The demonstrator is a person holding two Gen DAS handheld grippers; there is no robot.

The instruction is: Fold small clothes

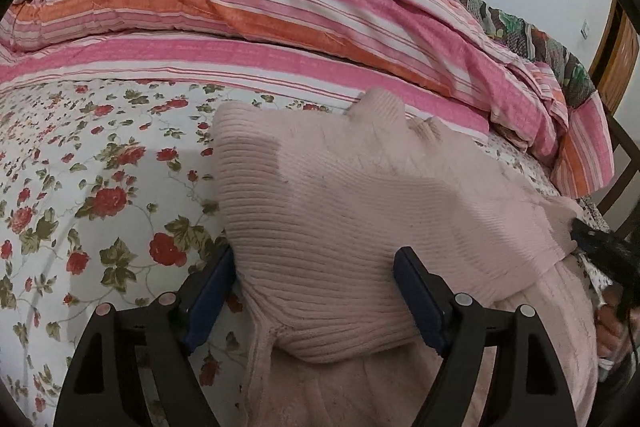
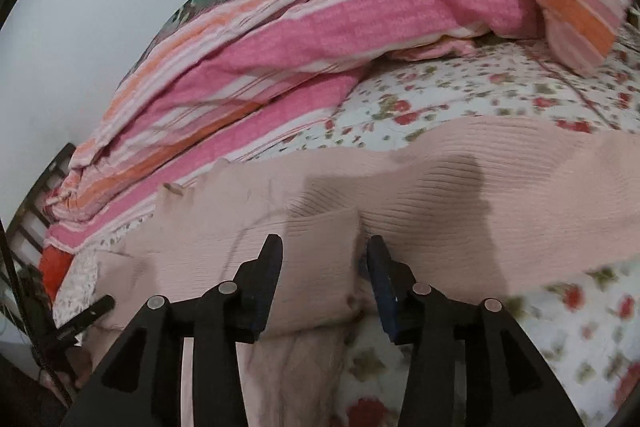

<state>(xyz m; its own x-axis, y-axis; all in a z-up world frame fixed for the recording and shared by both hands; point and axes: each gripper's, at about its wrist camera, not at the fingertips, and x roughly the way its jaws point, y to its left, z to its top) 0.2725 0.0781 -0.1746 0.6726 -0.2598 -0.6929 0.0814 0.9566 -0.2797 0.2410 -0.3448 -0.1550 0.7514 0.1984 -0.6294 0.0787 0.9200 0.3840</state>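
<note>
A pale pink ribbed knit sweater (image 1: 340,219) lies on the floral bedsheet (image 1: 80,167), partly folded over itself. My left gripper (image 1: 316,271) is open, its jaws wide on either side of a folded corner of the sweater. In the right wrist view the sweater (image 2: 440,187) stretches across the bed. My right gripper (image 2: 324,255) is open, with a folded flap of the sweater (image 2: 320,267) lying between its fingers. The other gripper's tip shows at the right edge of the left wrist view (image 1: 604,251) and at the lower left of the right wrist view (image 2: 86,315).
A pink and orange striped quilt (image 1: 280,7) is bunched along the far side of the bed, also in the right wrist view (image 2: 320,27). A patterned blanket (image 1: 500,19) lies behind it. A wooden bed frame (image 1: 616,47) stands at the right. A white wall is behind.
</note>
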